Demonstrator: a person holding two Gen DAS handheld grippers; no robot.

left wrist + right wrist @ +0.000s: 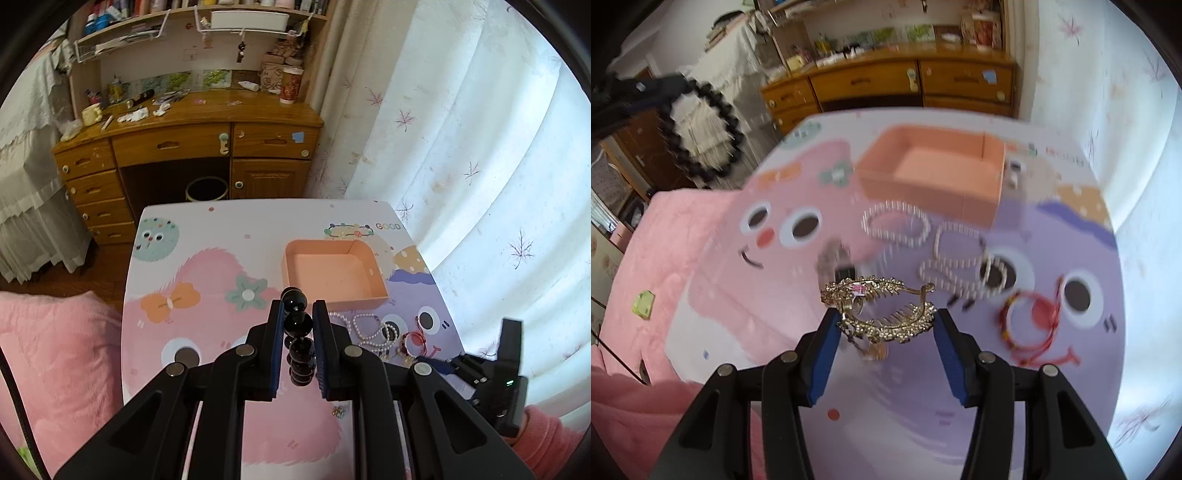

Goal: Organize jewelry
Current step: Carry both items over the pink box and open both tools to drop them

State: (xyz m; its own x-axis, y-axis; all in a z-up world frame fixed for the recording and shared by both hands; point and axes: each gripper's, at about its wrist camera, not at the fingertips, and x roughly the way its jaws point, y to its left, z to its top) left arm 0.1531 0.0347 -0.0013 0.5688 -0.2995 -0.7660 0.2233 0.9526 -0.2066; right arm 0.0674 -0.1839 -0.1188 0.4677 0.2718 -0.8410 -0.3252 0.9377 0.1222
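- Left gripper [298, 325]: fingers [277, 339] clenched on the black bracelet [298, 332]; beads run in a column between the pads, top beads poking past the tips at 12 o'clock.
- Right wrist view confirms it: the bracelet hangs as a full loop from the left tool, in the air at about 10 o'clock, well off the table [905, 424].
- Right gripper [882, 325]: pads wide apart, with the gold clip [882, 314] spanning the gap. It looks carried, clear of the table, with both pads pressing its ends, but contact at the right pad is hard to judge in the blur.
- Box [332, 273]: orange, lidless, nothing seen inside; at 1 o'clock from the left tips, 12 to 1 o'clock from the right tips.
- Judgement on the holds: bracelet pinched by one side so the loop dangles free and can drop straight into the box; clip held across its length because it is rigid and wide.
- On the table between right gripper and box: pearl strands [923, 240]; red cord bracelet [1030, 325] at 3 o'clock, near the clip.
- Pose: left tool is raised and angled down over the table, aimed short of the box's near wall. Right tool is low, tilted forward, image smeared, so likely moving.
- Judgement: both pieces are mid-carry; nothing boxed yet.
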